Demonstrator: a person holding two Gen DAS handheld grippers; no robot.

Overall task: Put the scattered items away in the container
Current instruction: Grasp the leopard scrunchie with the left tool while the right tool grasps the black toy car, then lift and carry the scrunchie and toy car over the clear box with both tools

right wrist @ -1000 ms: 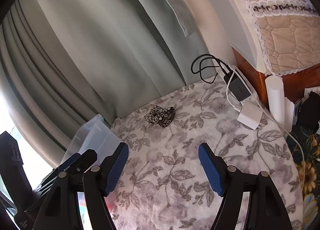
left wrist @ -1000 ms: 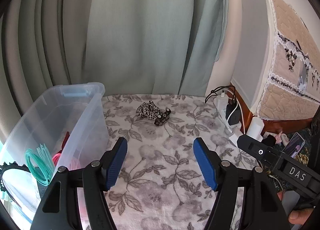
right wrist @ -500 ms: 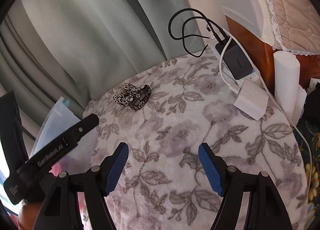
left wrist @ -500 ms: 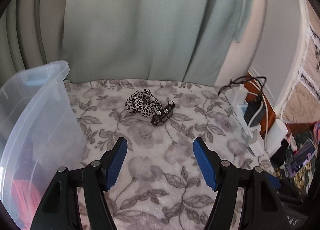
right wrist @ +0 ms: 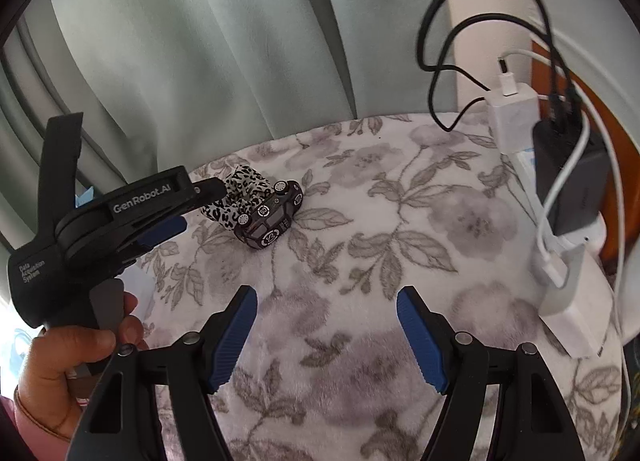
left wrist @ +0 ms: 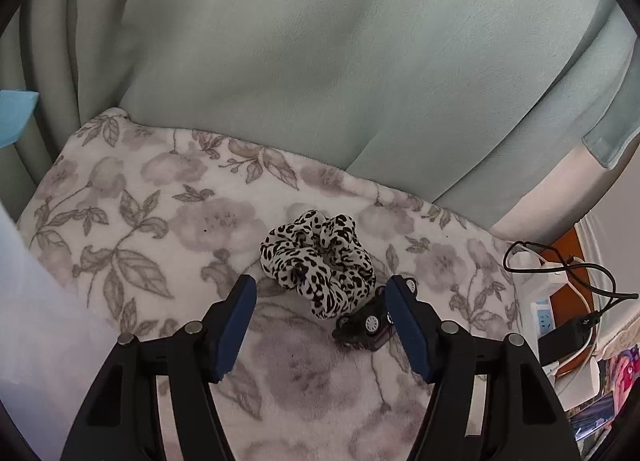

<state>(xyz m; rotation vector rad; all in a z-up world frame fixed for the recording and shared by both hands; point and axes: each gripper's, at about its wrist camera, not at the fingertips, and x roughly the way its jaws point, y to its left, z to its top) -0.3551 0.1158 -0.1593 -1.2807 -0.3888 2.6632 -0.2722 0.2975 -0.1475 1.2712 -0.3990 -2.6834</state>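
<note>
Swung away from the translucent plastic storage bin (left wrist: 24, 301), now just a pale blur at the left edge of the left wrist view, and dropped much closer to the leopard-print fabric scrunchie (left wrist: 318, 261) and the small dark toy car with white wheels (left wrist: 366, 327). Left gripper (left wrist: 320, 297) hovered low over both items, blue pads apart and closing, scrunchie lying just ahead of and between the fingertips, nothing pressed yet. Toy car lay on its side touching the scrunchie's near-right edge, partly hidden behind the right-hand blue pad (left wrist: 404, 325). Both items rested on the white fleece blanket with grey flower print (left wrist: 160, 221), close to the pale green curtain (left wrist: 320, 61) behind. Seen from the right wrist camera, the same left gripper (right wrist: 200, 207), held by a hand (right wrist: 68, 357) on its black handle, reached in from the left, tips at the scrunchie (right wrist: 236, 197), car (right wrist: 272, 215) just beside it. Right gripper (right wrist: 326, 331) hung well short of the items, jaws wide apart and empty over bare blanket (right wrist: 400, 221). White power strip with black and white chargers and cables (right wrist: 560, 221) sat along the blanket's right edge.
</note>
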